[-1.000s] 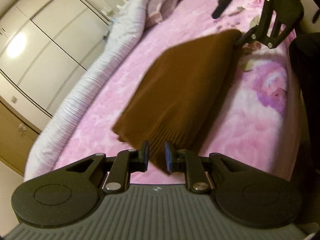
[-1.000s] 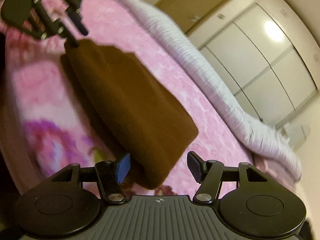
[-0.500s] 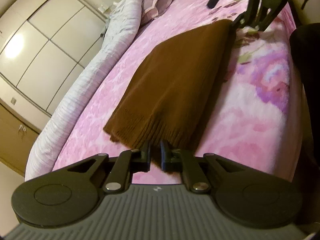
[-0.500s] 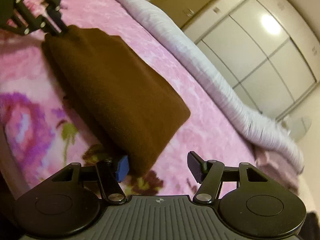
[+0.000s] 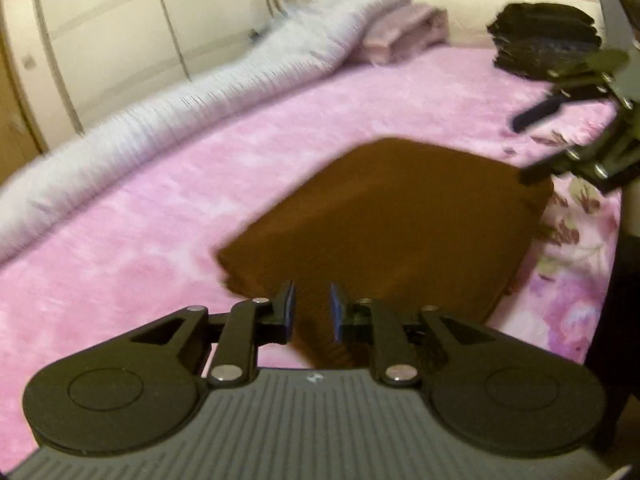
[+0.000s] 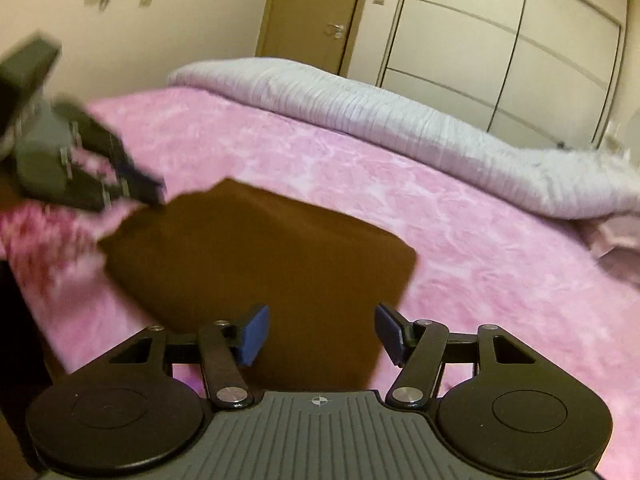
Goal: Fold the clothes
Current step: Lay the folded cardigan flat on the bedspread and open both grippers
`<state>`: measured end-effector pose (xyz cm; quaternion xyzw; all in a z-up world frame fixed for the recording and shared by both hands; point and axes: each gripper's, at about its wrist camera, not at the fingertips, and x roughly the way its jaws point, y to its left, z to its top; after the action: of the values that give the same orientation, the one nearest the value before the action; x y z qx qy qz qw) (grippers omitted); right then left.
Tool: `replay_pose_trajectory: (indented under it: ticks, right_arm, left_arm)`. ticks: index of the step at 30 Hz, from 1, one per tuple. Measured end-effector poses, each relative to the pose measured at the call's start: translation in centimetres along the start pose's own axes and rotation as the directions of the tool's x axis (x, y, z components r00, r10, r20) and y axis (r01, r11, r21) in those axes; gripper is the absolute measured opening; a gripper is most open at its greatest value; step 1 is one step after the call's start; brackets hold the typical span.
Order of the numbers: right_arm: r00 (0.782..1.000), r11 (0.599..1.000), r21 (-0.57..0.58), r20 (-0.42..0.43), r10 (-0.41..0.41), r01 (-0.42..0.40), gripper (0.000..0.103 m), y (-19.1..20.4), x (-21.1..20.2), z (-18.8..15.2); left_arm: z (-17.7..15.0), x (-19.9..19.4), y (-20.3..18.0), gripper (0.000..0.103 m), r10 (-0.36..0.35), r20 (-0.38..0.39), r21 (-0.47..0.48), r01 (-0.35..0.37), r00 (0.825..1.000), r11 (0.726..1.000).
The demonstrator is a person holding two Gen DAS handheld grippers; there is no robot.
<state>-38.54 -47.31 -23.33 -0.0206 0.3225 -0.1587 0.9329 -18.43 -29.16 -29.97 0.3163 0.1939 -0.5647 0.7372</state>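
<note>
Brown knit garment (image 5: 384, 232) lies folded flat on pink blanket (image 5: 140, 248), a thick rectangular pad, near the bed's floral edge.

L gripper (image 5: 311, 312): jaws opening, narrow gap btwn blue pads. Garment's near edge runs under and btwn the pads; pads don't look pressed on cloth, but frame is motion-blurred so contact is hard to call. In R wrist view the L gripper (image 6: 154, 192) sits at approx 10 o'clock of the garment (image 6: 256, 264), tips at its far-left corner.

R gripper (image 6: 320, 334): jaws wide apart, blue pads clear of cloth on both sides; garment's near corner lies in the gap below them, not clamped. In L wrist view the R gripper (image 5: 532, 144) sits at approx 2 o'clock of the garment, one finger over its far-right corner, the other raised above the blanket.

Surroundings: rolled lilac-grey duvet (image 5: 168, 120) along the far side of the bed, 10–12 o'clock from garment. Pale pink folded item (image 5: 404, 34) at duvet's end. Dark folded pile (image 5: 544, 36) at 1 o'clock, well apart. White wardrobe doors (image 6: 500, 40) behind, wooden door (image 6: 316, 12) beside them.
</note>
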Motion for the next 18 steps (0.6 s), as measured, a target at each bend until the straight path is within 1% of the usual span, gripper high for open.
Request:
replay_pose_trajectory:
  ticks: [2, 3, 4, 6, 8, 9, 11, 12, 13, 14, 15, 17, 18]
  right_arm:
    - [0.997, 0.999, 0.04, -0.068, 0.031, -0.029, 0.062, -1.4, 2.4, 1.3]
    - [0.993, 0.997, 0.061, -0.109, 0.046, -0.04, 0.062, -2.1, 3.7, 1.9]
    - [0.991, 0.995, 0.081, -0.119, 0.061, -0.051, 0.062, -2.8, 4.4, 2.6]
    - [0.992, 0.989, 0.121, -0.094, 0.09, -0.078, 0.062, -4.1, 5.1, 4.0]
    - [0.988, 0.981, 0.162, -0.086, 0.126, -0.111, 0.062, -5.3, 6.4, 5.4]
    - [0.986, 0.975, 0.182, -0.082, 0.144, -0.127, 0.062, -6.0, 7.1, 6.1]
    - [0.979, 0.965, 0.215, -0.099, 0.178, -0.154, 0.062, -6.9, 9.5, 7.0]
    - [0.976, 0.963, 0.221, -0.119, 0.182, -0.153, 0.062, -7.4, 10.8, 7.3]
    - [0.974, 0.965, 0.22, -0.146, 0.176, -0.141, 0.062, -7.7, 12.1, 7.3]
    - [0.97, 0.966, 0.22, -0.168, 0.177, -0.138, 0.062, -8.2, 13.2, 7.4]
    - [0.967, 0.964, 0.222, -0.174, 0.185, -0.144, 0.062, -8.7, 13.9, 7.5]
    - [0.974, 0.964, 0.228, -0.148, 0.173, -0.136, 0.062, -9.4, 14.2, 8.0]
    - [0.978, 0.964, 0.234, -0.133, 0.161, -0.127, 0.062, -9.8, 14.3, 8.2]
  left_arm:
    - [-0.7, 0.7, -0.4, 0.016, 0.016, 0.03, 0.034, -0.017, 0.999, 0.999]
    - [-0.4, 0.6, -0.1, 0.016, 0.009, 0.024, 0.031, -0.009, 1.0, 0.999]
    - [0.0, 0.4, 0.2, 0.017, -0.002, 0.015, 0.025, 0.001, 1.0, 1.0]
    - [1.0, 0.0, 1.4, 0.017, -0.007, 0.031, -0.027, 0.008, 0.999, 1.0]
    - [2.0, 0.1, 2.5, 0.017, -0.009, 0.046, -0.074, 0.012, 0.999, 0.997]
    - [2.6, 0.7, 3.1, 0.017, -0.012, 0.046, -0.093, 0.017, 0.999, 0.995]
    - [3.5, 2.7, 4.4, 0.017, -0.036, 0.022, -0.136, 0.039, 0.999, 0.99]
    - [3.7, 4.1, 5.0, 0.017, -0.053, -0.007, -0.152, 0.052, 0.999, 0.987]
    - [3.8, 5.7, 5.7, 0.024, -0.072, -0.037, -0.168, 0.065, 0.997, 0.984]
    - [3.6, 6.9, 6.2, 0.027, -0.085, -0.053, -0.186, 0.074, 0.995, 0.98]
    - [3.6, 7.6, 6.9, 0.028, -0.098, -0.044, -0.214, 0.086, 0.994, 0.973]
    - [4.1, 7.5, 7.7, 0.027, -0.106, -0.026, -0.239, 0.097, 0.994, 0.966]
    - [4.1, 7.9, 8.0, 0.026, -0.094, -0.034, -0.234, 0.084, 0.995, 0.969]
